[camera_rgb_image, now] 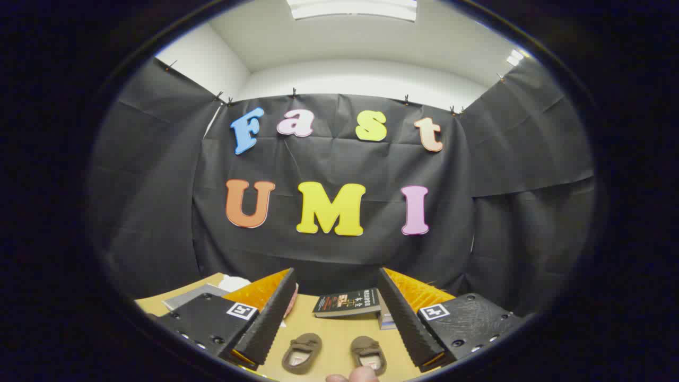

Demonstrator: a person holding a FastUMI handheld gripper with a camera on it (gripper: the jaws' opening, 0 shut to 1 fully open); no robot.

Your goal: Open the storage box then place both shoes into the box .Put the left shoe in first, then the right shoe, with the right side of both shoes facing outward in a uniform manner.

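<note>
the gripper (337,313) hangs above a tan table (329,329), its fingers (268,318) spread well apart with nothing held. between them, near on the table, lie two small brown shoes: the left shoe (301,352) and the right shoe (368,354), side by side and apart. a fingertip (353,375) touches the near edge of the right shoe. farther off, a dark book (347,302) rests on a stack. a grey box (193,296) sits behind the left finger, its lid state unclear.

Matt brown suede-like shoes (301,352) on the smooth wooden table (329,331), ribbed black fingers (269,318) (parted), glossy book (347,302) beyond the shoes.
</note>
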